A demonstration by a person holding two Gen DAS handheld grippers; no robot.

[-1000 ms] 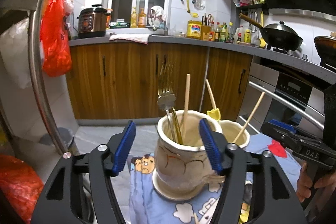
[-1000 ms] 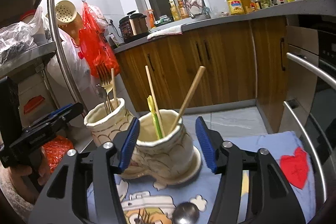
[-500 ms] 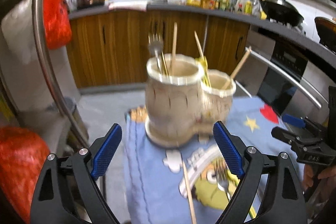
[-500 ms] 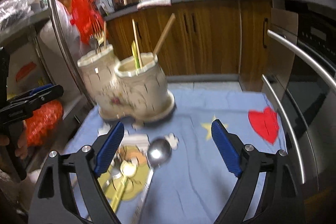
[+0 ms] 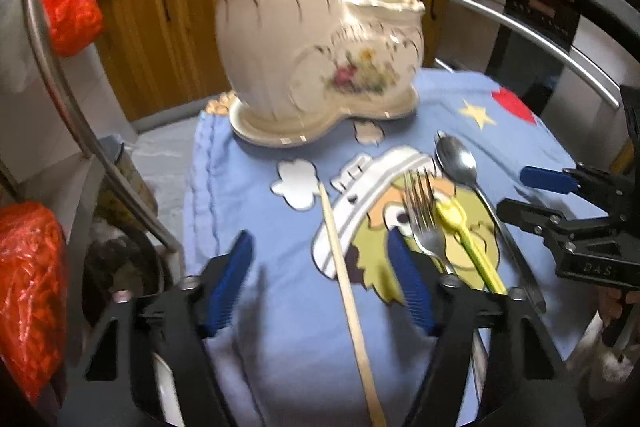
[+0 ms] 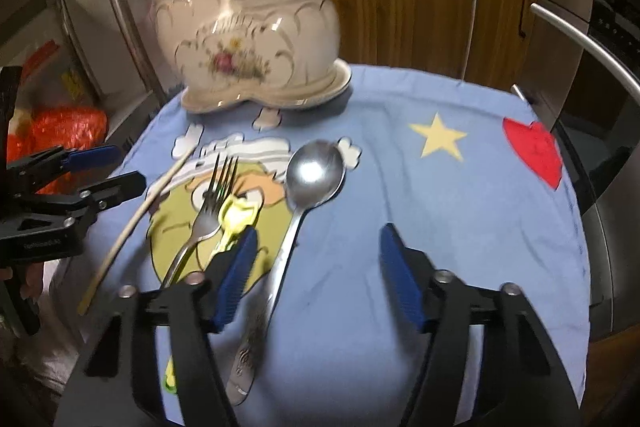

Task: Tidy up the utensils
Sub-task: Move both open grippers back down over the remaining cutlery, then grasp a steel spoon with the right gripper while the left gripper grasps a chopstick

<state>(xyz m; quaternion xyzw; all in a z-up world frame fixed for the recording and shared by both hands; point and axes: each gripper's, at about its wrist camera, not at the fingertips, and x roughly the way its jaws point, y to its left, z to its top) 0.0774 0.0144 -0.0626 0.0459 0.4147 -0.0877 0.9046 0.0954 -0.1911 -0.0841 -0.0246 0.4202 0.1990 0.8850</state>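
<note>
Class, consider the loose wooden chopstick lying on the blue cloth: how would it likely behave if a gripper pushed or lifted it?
The chopstick is thin and looks round, so a sideways push would probably roll it. It looks straight and stiff, likely light. Gripped near one end, its length may make it swing.

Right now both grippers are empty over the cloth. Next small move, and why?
Probably lower the left gripper onto the wooden chopstick and close. It is open, and the chopstick already lies between its fingers, apart from the fork. The right gripper, also open, has the spoon handle beside its left finger, so that could follow. Both go to the ceramic holder.
</note>
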